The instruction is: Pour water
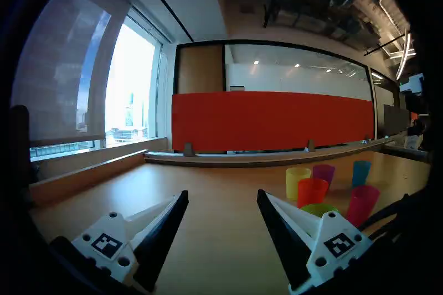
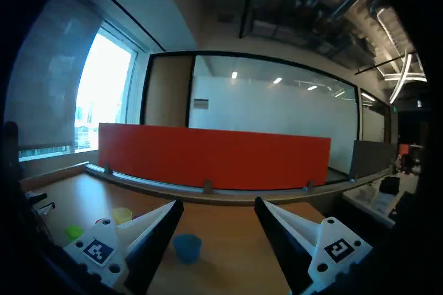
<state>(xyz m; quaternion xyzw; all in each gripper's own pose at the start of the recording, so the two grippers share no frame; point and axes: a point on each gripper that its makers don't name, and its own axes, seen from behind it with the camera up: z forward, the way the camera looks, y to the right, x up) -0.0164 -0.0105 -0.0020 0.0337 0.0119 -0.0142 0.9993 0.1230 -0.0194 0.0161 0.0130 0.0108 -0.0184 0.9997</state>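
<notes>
In the left gripper view my left gripper (image 1: 222, 194) stands open over the wooden table (image 1: 221, 239), nothing between its fingers. To its right stand several plastic cups: a yellow cup (image 1: 297, 182), an orange cup (image 1: 312, 192), a purple cup (image 1: 323, 174), a blue cup (image 1: 361, 172), a pink cup (image 1: 362, 204) and a green cup (image 1: 319, 210) partly behind the right finger. In the right gripper view my right gripper (image 2: 219, 202) is open and empty, with a blue cup (image 2: 187, 248) on the table just ahead between its fingers. A yellow cup (image 2: 122, 215) and a green cup (image 2: 73, 232) sit to the left.
An orange divider panel (image 1: 271, 120) runs along the far edge of the table, with a glass wall behind it. A bright window (image 1: 130, 96) and a wooden ledge (image 1: 83, 176) line the left side. Another desk (image 2: 382, 198) lies at the right.
</notes>
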